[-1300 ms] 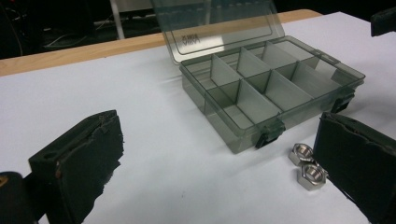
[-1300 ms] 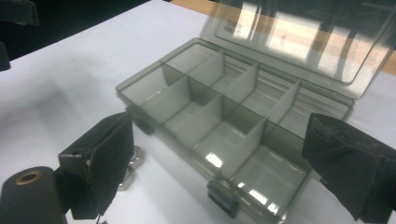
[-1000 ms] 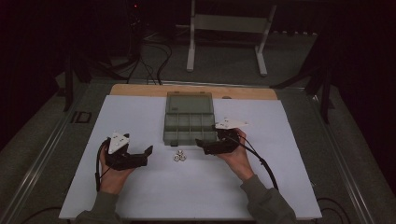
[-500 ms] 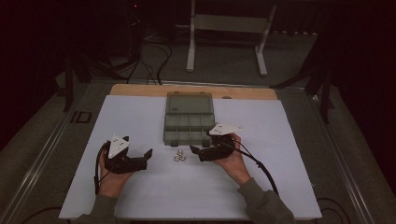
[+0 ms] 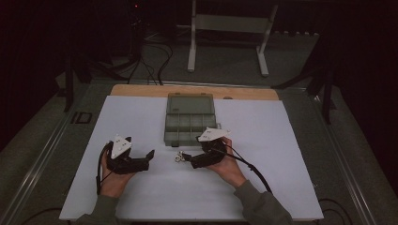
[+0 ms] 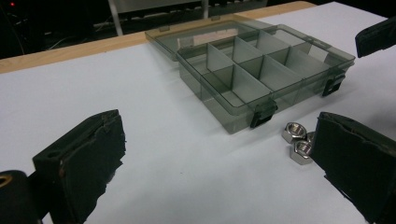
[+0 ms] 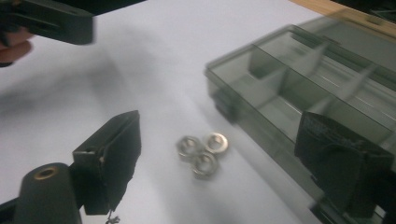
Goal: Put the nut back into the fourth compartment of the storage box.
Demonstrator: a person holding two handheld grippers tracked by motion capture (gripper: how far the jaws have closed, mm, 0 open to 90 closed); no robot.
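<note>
Nuts (image 7: 201, 151), three in a touching cluster, lie just before the open compartment box (image 5: 189, 119). Left gripper (image 5: 144, 159) rests left of them, jaws apart and empty. Right gripper (image 5: 187, 158) reaches them, its jaws just narrowing, nothing clamped; its own view resolves the count.

Three steel nuts (image 7: 202, 151) between wide-apart tongs (image 7: 224, 163), beside smoky compartment box (image 7: 299, 88).
</note>
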